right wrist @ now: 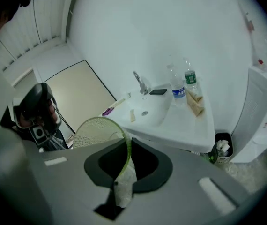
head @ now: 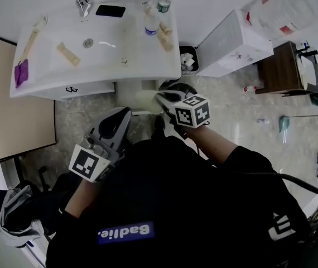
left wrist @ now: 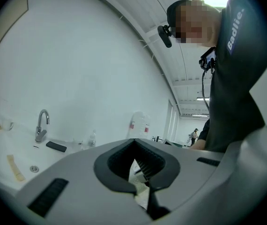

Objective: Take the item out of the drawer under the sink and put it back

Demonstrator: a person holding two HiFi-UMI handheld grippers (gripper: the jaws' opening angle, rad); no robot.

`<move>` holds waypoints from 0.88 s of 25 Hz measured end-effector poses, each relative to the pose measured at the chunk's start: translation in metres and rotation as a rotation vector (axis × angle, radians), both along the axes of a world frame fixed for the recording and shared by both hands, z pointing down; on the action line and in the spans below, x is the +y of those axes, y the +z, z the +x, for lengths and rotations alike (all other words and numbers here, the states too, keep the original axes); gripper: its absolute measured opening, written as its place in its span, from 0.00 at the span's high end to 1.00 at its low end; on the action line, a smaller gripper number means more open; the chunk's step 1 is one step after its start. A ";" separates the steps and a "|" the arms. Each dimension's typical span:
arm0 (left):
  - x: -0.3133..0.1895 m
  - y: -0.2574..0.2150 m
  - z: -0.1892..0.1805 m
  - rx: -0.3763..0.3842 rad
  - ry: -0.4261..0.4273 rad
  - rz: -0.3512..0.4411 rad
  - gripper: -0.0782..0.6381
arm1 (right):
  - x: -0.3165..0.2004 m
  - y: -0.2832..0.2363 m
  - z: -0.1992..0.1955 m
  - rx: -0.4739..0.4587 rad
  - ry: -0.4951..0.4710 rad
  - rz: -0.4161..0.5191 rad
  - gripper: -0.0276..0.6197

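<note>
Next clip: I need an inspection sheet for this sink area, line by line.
Surface: white sink counter, faucet at the back.
Job's things: green translucent disc, held off the counter; drawer state cannot be told.
Clutter: phone, bottles, purple item.
Grippers: right gripper closed on the disc; left gripper closed, empty.
Cables: black cable by the person's right shoulder.
Surroundings: small bin, brown table.
</note>
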State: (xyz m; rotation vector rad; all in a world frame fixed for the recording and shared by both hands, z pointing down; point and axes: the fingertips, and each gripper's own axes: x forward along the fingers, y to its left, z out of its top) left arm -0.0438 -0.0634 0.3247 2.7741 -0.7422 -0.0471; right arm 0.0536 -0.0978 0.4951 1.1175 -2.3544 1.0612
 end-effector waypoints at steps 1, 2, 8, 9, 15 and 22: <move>0.001 -0.001 0.004 0.000 0.011 0.001 0.88 | 0.002 -0.011 0.002 -0.013 0.006 0.015 0.93; 0.002 -0.002 0.007 -0.002 0.021 0.002 0.88 | 0.005 -0.022 0.005 -0.024 0.011 0.032 0.93; 0.011 -0.009 0.020 -0.014 0.070 0.022 0.88 | 0.017 -0.077 0.009 -0.060 0.025 0.146 0.93; 0.011 -0.009 0.021 -0.017 0.077 0.024 0.88 | 0.018 -0.086 0.009 -0.063 0.026 0.167 0.93; 0.013 -0.011 0.034 -0.040 0.129 0.038 0.88 | 0.021 -0.126 0.015 -0.080 0.037 0.262 0.93; 0.015 -0.007 0.042 -0.047 0.166 0.039 0.88 | 0.022 -0.133 0.017 -0.085 0.037 0.279 0.93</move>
